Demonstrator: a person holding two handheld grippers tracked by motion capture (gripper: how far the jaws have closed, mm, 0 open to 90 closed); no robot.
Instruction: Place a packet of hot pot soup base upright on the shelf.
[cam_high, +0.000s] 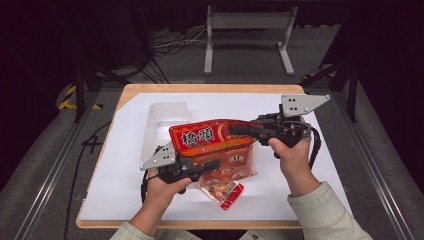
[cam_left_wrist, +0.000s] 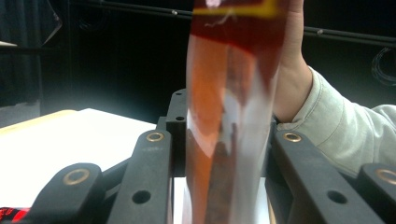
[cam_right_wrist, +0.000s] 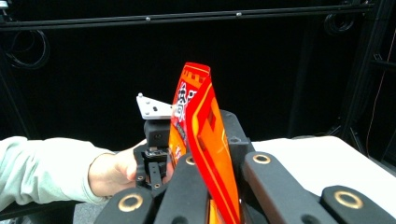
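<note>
- Nearest me, a small red packet (cam_high: 227, 193) is lying on the white sheet (cam_high: 125, 190), just in front of my left hand (cam_high: 162, 187).
- My left gripper (cam_high: 212, 165) is narrowing on the big orange snack bag's (cam_high: 215, 145) lower left edge; I cannot tell whether the pads are gripping the film yet.
- I am holding the bag above the table, its long axis running left to right between both grippers.
- My right gripper (cam_high: 237, 130) is clamped tight on its upper right edge.
- Beyond, a clear plastic tray (cam_high: 167, 117) is resting.

Red-orange snack bag (cam_high: 212, 137), white table sheet (cam_high: 280, 197)
</note>
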